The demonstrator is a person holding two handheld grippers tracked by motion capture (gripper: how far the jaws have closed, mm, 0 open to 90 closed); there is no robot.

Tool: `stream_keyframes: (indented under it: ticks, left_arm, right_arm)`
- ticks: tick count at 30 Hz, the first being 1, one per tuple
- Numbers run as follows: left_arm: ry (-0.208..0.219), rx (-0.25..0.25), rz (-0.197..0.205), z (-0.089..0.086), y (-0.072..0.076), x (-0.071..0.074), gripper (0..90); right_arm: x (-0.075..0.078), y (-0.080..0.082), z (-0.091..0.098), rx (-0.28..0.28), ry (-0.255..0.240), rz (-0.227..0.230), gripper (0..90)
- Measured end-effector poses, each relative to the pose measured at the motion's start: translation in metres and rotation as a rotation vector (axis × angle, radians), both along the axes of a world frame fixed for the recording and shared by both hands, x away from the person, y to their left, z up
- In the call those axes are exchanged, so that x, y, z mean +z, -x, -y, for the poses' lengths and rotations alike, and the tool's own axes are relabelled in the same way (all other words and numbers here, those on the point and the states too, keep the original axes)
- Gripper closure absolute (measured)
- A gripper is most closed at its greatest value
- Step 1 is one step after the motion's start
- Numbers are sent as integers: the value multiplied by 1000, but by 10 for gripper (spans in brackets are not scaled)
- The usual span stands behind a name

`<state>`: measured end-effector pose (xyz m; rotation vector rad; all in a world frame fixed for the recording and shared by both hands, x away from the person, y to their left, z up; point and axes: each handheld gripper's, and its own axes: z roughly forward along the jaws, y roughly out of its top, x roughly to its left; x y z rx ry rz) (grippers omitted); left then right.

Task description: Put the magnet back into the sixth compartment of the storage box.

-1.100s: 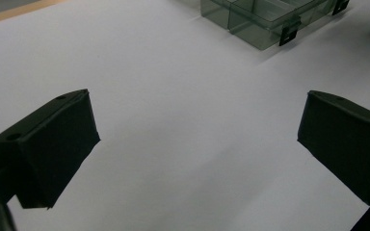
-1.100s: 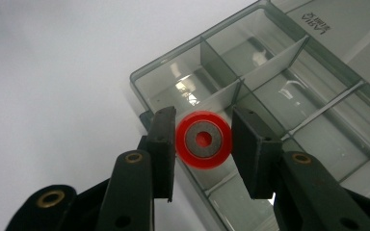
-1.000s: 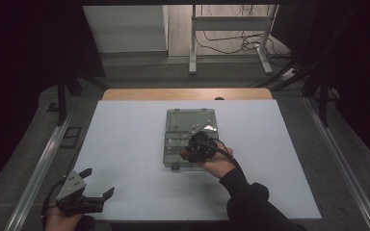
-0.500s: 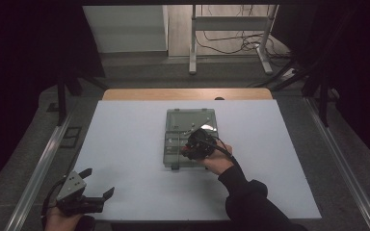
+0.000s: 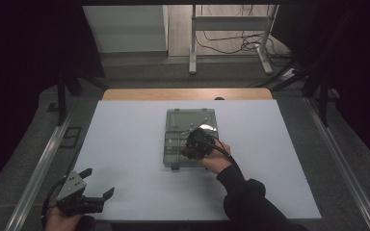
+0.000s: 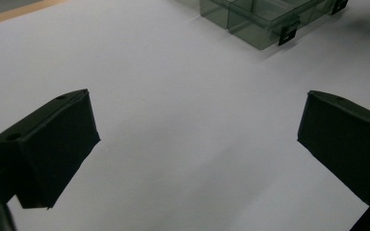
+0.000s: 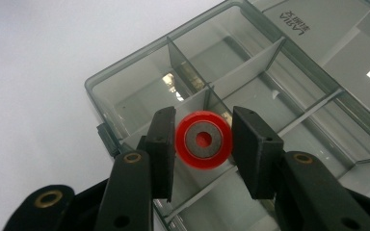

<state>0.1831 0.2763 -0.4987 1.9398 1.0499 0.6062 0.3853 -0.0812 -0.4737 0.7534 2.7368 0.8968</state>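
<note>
Right tool [image 7: 203, 144] pinching red wheel [image 7: 203, 140] over open divided box [image 7: 125, 82]; left tool [image 6: 195, 139] spread above table [image 6: 173, 144].

Table [image 5: 125, 144]: white top, wooden strip [image 5: 188, 94] along its far edge.
Rails [image 5: 43, 163]: metal, flanking the table's left and right edges.
Floor beyond far edge: white cabinet [image 5: 125, 29], metal stand [image 5: 192, 48], tangled cables [image 5: 231, 45].

A round wheel [image 7: 203, 140] is bright red with a grey metal hub. The translucent plastic compartment box [image 7: 289, 91] is smoky grey-green with pale lettering on its lid. Both grippers' jaws are matte black. The flat tabletop [image 5: 125, 144] is plain white, edged in tan wood.
</note>
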Motion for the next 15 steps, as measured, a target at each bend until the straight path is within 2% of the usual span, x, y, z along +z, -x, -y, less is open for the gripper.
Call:
stream_keyframes:
  ticks: [15]
  left_arm:
    - [3,-3,5,-1,0,0,9]
  right_arm:
    - [-11,-1,-6,9,36,-13,612]
